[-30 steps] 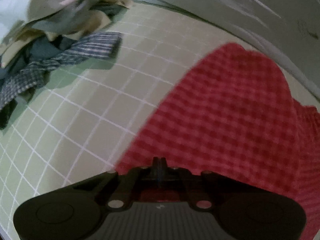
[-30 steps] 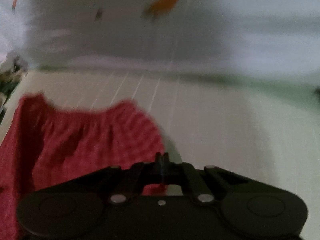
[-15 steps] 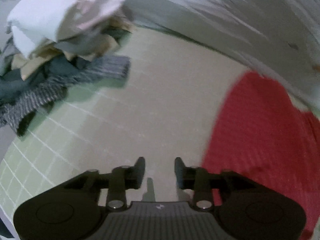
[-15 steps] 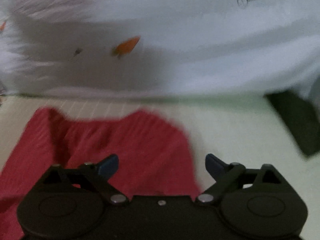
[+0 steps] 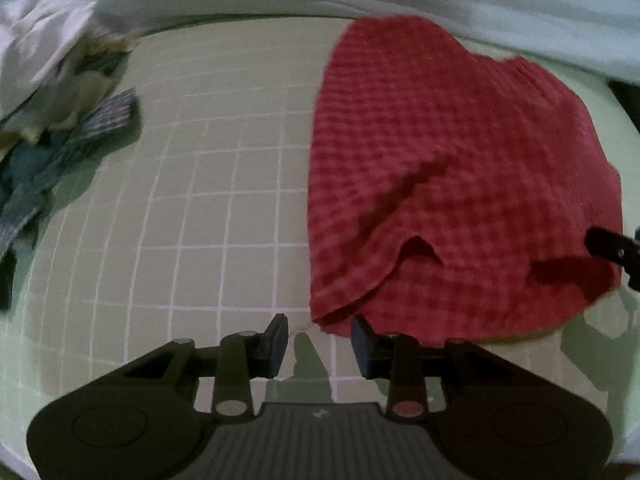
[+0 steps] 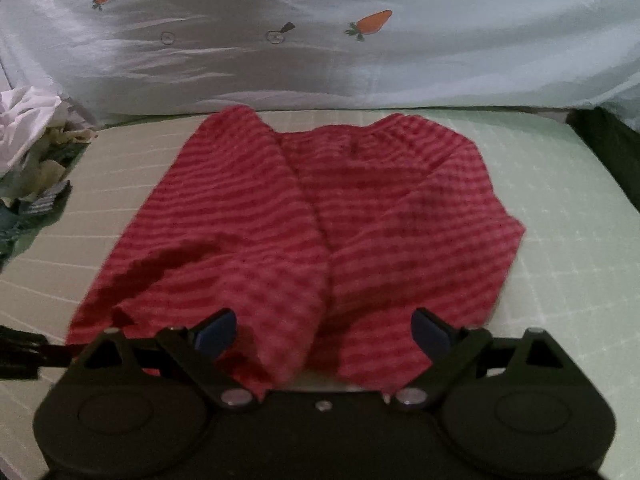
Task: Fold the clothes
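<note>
Red checked shorts lie spread on the green grid mat, waistband at the far side. In the left wrist view the shorts fill the right half, with a raised fold at the near hem. My left gripper is open and empty, just in front of the shorts' near left corner. My right gripper is wide open and empty, over the near hem of the shorts. Its fingertip shows at the right edge of the left wrist view.
A heap of unfolded clothes sits at the mat's left, also in the right wrist view. A white sheet with carrot prints hangs behind the mat. A dark object is at the far right.
Both grippers were shut on the red shorts a second ago. They have let go, opened and drawn back toward the near edge. The shorts now lie flat on the mat.
</note>
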`<state>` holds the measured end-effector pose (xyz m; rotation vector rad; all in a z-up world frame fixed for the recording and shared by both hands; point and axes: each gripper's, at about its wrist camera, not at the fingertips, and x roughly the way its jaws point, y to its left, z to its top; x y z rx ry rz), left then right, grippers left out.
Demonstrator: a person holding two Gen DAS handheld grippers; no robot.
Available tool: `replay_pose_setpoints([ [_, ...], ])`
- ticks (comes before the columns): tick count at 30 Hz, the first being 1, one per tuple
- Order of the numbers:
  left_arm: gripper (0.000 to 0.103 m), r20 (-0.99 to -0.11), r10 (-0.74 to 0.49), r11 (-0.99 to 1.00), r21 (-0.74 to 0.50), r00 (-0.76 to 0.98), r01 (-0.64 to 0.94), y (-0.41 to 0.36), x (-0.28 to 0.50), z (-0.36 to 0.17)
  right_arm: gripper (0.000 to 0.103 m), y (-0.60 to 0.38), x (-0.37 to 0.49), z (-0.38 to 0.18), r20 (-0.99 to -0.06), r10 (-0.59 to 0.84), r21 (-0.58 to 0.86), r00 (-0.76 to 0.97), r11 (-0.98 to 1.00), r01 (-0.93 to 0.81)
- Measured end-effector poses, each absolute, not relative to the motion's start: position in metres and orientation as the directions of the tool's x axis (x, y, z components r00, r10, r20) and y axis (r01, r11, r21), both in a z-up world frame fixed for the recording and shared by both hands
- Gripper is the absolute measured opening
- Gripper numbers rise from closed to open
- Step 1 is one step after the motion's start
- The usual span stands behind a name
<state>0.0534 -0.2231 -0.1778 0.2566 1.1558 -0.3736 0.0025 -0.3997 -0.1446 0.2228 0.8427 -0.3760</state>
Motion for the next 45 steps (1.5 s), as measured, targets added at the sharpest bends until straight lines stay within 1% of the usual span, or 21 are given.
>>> replay_pose_setpoints([
  [7,0.037,-0.927,-0.19,0.863,0.0,0.324,0.505,-0.224,0.067,-0.191,0.096,-0.369,0.007,-0.15,-0.783,-0.304,-0.04,0.542,0.895,0.444],
  [10,0.037,-0.927,-0.197,0.849,0.002,0.319,0.528,-0.224,0.074,-0.198,0.094,-0.365,0.013,-0.159,-0.787,-0.39,-0.136,0.477,0.865,0.482],
  [11,0.037,-0.927,-0.203,0.844,-0.003,0.314,0.537,-0.224,0.076,-0.2,0.091,-0.364,0.015,-0.162,-0.786,-0.417,-0.167,0.456,0.854,0.493],
  [13,0.035,-0.923,-0.222,0.836,-0.015,0.313,0.548,-0.223,0.078,-0.201,0.082,-0.365,0.019,-0.163,-0.774,-0.458,-0.205,0.437,0.834,0.512],
  [15,0.034,-0.92,-0.235,0.828,-0.02,0.314,0.561,-0.222,0.08,-0.201,0.07,-0.367,0.02,-0.159,-0.77,-0.464,-0.194,0.438,0.824,0.533],
  [16,0.034,-0.918,-0.236,0.824,-0.016,0.318,0.566,-0.222,0.081,-0.201,0.069,-0.368,0.019,-0.157,-0.768,-0.46,-0.177,0.445,0.821,0.543],
  [18,0.034,-0.914,-0.245,0.811,-0.011,0.323,0.584,-0.223,0.082,-0.2,0.069,-0.368,0.018,-0.155,-0.766,-0.457,-0.155,0.452,0.814,0.56],
  [23,0.036,-0.894,-0.316,0.743,-0.025,0.318,0.669,-0.23,0.072,-0.191,0.069,-0.364,0.016,-0.157,-0.775,-0.456,-0.141,0.437,0.8,0.584],
  [30,0.036,-0.869,-0.328,0.72,0.023,0.37,0.694,-0.249,0.059,-0.187,0.071,-0.365,0.012,-0.157,-0.783,-0.451,-0.144,0.429,0.802,0.58],
  [36,0.036,-0.846,-0.315,0.717,0.085,0.431,0.692,-0.256,0.055,-0.176,0.072,-0.371,0.012,-0.16,-0.791,-0.439,-0.132,0.425,0.802,0.583],
  [39,0.036,-0.84,-0.313,0.717,0.097,0.443,0.69,-0.253,0.056,-0.17,0.072,-0.374,0.013,-0.161,-0.794,-0.434,-0.126,0.426,0.802,0.584],
  [45,0.036,-0.867,-0.253,0.726,0.123,0.429,0.676,-0.256,0.064,-0.182,0.073,-0.383,0.017,-0.163,-0.802,-0.419,-0.113,0.426,0.806,0.58],
])
